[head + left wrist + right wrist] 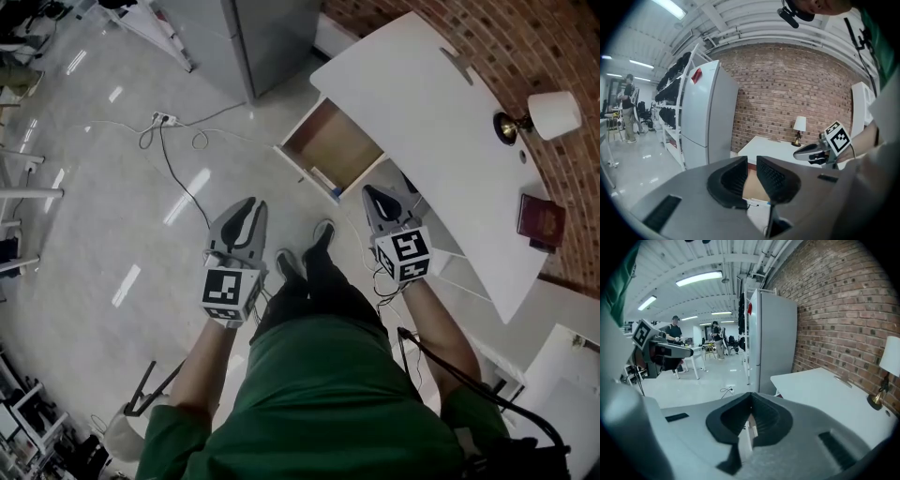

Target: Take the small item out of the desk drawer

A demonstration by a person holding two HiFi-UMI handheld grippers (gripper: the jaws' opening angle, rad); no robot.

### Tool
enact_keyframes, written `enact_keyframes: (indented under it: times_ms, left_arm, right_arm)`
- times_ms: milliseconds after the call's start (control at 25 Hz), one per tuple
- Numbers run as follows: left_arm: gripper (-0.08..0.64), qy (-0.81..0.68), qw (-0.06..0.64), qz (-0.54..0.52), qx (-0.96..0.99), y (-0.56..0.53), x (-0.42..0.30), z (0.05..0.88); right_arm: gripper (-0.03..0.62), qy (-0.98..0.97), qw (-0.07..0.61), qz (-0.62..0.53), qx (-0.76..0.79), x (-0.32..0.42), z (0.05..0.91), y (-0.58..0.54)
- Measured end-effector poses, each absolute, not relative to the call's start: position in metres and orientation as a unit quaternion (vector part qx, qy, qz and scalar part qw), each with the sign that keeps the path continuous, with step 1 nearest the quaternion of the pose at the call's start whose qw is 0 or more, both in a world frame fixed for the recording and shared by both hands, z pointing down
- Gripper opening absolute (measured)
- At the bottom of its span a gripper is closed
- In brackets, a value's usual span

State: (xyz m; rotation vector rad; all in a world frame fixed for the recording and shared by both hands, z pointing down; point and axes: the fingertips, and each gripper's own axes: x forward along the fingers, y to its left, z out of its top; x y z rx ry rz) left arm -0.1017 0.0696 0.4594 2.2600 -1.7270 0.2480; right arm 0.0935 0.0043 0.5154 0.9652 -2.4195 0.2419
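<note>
A white desk [441, 122] stands at the upper right of the head view, with its wooden drawer [328, 145] pulled open toward me. A small white and blue thing [330, 189] lies at the drawer's near end. My left gripper [246, 214] hangs over the floor to the left of the drawer. Its jaws stand a narrow gap apart with nothing between them [751, 163]. My right gripper [377, 197] is just right of the drawer's near corner, beside the desk edge. Its jaws meet at the tips and hold nothing [750, 398].
On the desk are a lamp [548, 112] and a dark red book [541, 220]. A grey cabinet [253, 37] stands beyond the drawer. A power strip with cable [164, 120] lies on the floor to the left. My shoes [305, 255] are between the grippers. People stand far off [675, 331].
</note>
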Motion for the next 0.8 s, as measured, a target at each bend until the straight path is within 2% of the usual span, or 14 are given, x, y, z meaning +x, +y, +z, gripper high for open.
enact_keyframes:
  times_ms: [280,560,800]
  left_arm:
    - [0.055,-0.59,0.161,0.128,0.781,0.036,-0.09,0.497]
    - [0.057,-0.56,0.185,0.188,0.785,0.0,-0.061,0.546]
    - [0.063,-0.56,0.208,0.231,0.768,-0.012,-0.053,0.594]
  right_arm:
    - [0.008,-0.884,0.318,0.131,0.316,0.096,0.605,-0.026]
    - [0.064,-0.871,0.38,0.184,0.251,0.108,0.696,-0.046]
    - [0.067,-0.856,0.411,0.222,0.222,0.112,0.755,-0.053]
